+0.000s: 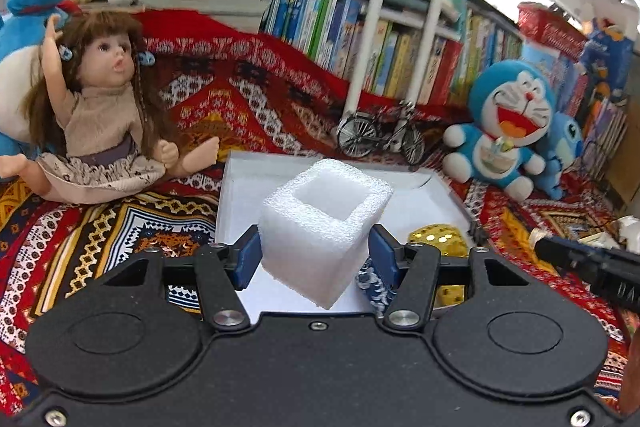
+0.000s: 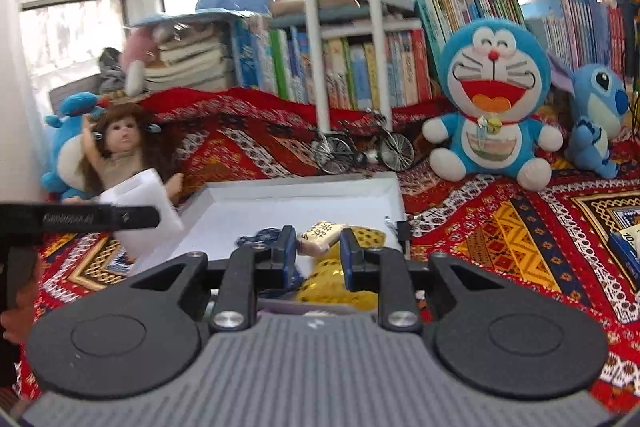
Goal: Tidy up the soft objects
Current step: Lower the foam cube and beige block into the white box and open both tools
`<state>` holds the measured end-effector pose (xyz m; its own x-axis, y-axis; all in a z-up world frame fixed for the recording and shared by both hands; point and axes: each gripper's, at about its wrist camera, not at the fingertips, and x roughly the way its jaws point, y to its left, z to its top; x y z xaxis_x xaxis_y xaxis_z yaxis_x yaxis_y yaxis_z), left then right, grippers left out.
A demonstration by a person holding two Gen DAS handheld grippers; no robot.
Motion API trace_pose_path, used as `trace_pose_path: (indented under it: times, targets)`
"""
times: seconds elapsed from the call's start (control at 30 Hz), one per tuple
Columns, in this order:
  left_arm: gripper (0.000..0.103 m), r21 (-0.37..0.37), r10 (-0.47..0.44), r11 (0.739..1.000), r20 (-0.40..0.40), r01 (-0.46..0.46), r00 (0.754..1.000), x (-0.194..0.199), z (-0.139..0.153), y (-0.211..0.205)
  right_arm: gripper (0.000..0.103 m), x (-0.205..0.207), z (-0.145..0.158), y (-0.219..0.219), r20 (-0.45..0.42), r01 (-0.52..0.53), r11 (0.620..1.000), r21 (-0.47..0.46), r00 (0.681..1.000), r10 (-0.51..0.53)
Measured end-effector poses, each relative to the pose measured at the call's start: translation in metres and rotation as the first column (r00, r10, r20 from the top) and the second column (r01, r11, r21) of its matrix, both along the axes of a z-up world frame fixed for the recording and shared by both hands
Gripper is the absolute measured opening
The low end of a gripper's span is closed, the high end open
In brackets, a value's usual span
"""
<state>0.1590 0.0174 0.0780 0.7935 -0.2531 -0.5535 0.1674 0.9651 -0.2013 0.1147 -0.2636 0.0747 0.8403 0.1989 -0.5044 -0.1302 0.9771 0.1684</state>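
Two grippers, each carrying one soft thing toward the white tray.

Left gripper pinches a white foam cube, hollow on top and grainy, above the tray's near edge. Right gripper is clamped on a small beige squishy block, just over the tray's right corner, beside a shiny gold dice.

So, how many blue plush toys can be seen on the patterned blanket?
3. One big blue plush sits behind the doll at the left. The blue cat plush sits at the right by the books, and a smaller blue plush is beside it. Others may be hidden.
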Motion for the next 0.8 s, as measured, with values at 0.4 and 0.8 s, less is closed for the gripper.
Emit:
trace_pose_path:
  times: [0.4,0.8]
  targets:
    - [0.055,0.034,-0.002,0.999,-0.098,0.005,0.995,0.030,-0.033,-0.016,0.028,0.053,-0.033,-0.017,-0.186,0.064,0.998,-0.004,0.980,-0.064]
    - [0.055,0.051,-0.014,0.998,-0.129,0.021,0.992,0.041,-0.046,-0.026,0.028,0.074,-0.044,-0.019,-0.240,0.096,0.995,-0.006,0.966,-0.095]
